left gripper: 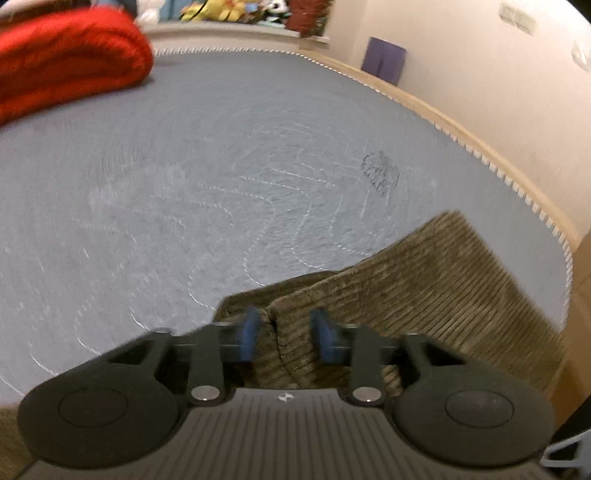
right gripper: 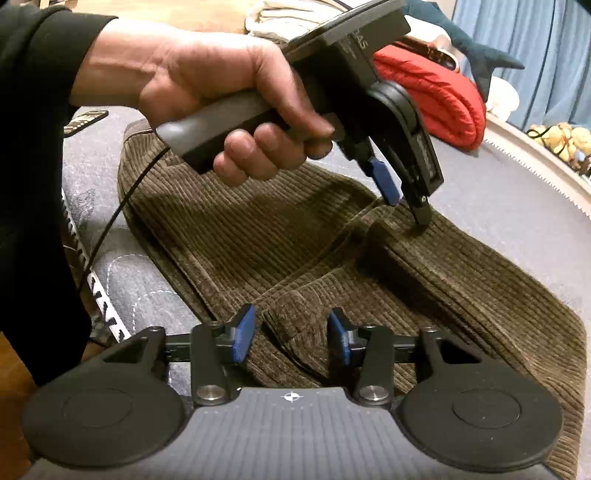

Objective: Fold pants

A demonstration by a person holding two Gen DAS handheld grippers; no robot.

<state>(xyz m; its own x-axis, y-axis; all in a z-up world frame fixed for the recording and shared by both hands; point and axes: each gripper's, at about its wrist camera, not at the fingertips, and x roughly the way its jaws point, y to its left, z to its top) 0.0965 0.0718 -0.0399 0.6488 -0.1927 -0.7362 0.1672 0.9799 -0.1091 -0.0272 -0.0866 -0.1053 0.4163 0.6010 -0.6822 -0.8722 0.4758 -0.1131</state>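
Note:
Brown corduroy pants (right gripper: 280, 236) lie folded on a grey-blue mattress (right gripper: 498, 192). In the left wrist view the pants (left gripper: 424, 280) fill the lower right. My left gripper (left gripper: 286, 334) is open, its blue pads either side of a raised fold of cloth. It also shows in the right wrist view (right gripper: 406, 201), held by a hand, tips down on the pants' middle. My right gripper (right gripper: 291, 338) is open, its pads astride a fold at the pants' near edge.
A rolled red blanket (left gripper: 66, 62) lies at the mattress's far side, also in the right wrist view (right gripper: 436, 96). Stuffed toys (left gripper: 229, 11) and a purple item (left gripper: 384, 59) sit beyond the mattress edge. A wall (left gripper: 480, 74) runs along the right. A remote (right gripper: 85, 120) lies at the left.

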